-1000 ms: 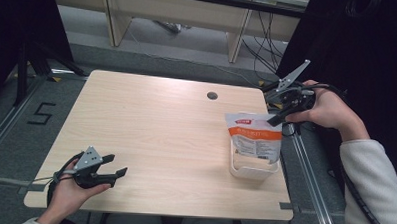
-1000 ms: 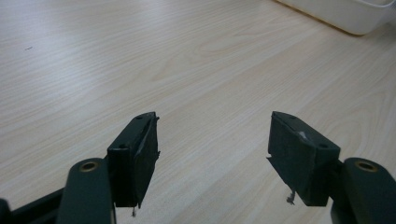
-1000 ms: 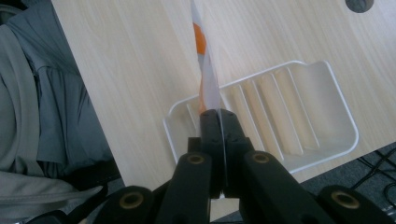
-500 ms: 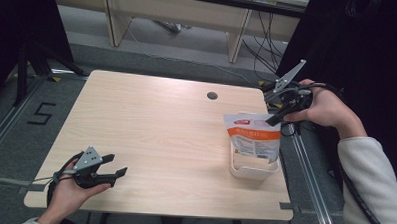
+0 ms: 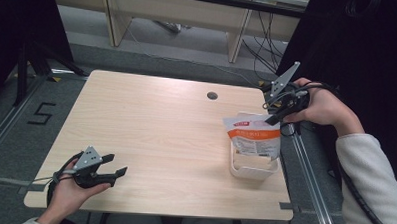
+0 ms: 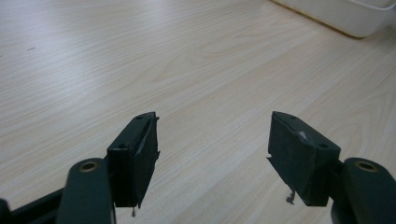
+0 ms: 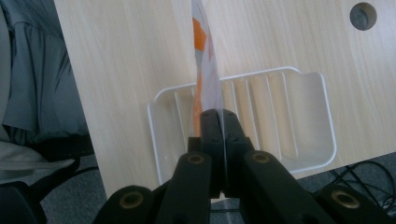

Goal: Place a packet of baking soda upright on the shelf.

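Observation:
An orange and white pouch (image 5: 252,135) stands upright in a white ribbed tray (image 5: 253,169) at the table's right side. My right gripper (image 5: 272,117) is shut on the pouch's top right corner. In the right gripper view the pouch (image 7: 206,70) shows edge-on, pinched between the closed jaws of the right gripper (image 7: 218,116), above the tray (image 7: 299,93). My left gripper (image 5: 115,166) rests in a hand at the table's front left, jaws open and holding nothing. In the left gripper view the left gripper (image 6: 212,147) points across bare wood toward the tray (image 6: 345,16).
A round cable hole (image 5: 212,95) lies in the tabletop (image 5: 151,120) behind the tray. The tray sits close to the table's right edge. Cables and desk legs stand on the floor beyond the far edge.

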Action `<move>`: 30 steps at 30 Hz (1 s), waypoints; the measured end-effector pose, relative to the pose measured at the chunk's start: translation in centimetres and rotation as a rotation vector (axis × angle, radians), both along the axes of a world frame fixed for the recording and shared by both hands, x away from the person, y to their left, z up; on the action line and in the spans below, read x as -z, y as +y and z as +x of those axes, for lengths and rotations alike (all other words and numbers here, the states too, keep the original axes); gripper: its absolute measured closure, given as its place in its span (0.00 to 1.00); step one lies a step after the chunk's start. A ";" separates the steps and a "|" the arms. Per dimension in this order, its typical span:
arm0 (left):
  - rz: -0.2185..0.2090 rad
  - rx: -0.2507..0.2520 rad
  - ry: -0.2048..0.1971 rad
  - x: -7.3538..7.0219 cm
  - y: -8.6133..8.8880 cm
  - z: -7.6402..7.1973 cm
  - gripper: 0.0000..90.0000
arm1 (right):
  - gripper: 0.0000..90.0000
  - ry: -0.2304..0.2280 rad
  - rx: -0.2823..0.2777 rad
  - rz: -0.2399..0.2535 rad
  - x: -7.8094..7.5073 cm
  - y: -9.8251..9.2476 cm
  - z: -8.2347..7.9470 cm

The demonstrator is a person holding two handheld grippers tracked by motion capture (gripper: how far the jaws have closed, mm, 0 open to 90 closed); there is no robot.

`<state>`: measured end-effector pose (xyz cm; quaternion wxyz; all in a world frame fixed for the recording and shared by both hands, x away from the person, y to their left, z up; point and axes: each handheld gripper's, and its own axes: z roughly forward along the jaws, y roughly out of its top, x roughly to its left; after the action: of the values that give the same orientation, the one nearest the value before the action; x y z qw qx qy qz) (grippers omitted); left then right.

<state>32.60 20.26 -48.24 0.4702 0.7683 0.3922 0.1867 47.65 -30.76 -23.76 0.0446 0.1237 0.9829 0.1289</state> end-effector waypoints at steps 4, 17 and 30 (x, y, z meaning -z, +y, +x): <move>-0.004 0.002 0.003 0.0 0.0 0.0 0.36 | 1.00 -0.004 -0.027 -0.005 0.4 0.1 0.2; -0.012 -0.005 0.004 0.0 0.0 0.0 0.36 | 1.00 -0.028 -0.057 -0.049 1.5 0.3 0.7; -0.012 -0.007 0.003 0.0 0.0 0.0 0.36 | 0.91 -0.053 -0.018 -0.055 1.7 -0.2 1.1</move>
<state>32.61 20.28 -48.24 0.4737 0.7643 0.3967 0.1845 48.79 -30.93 -25.42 0.0730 0.1100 0.9856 0.1056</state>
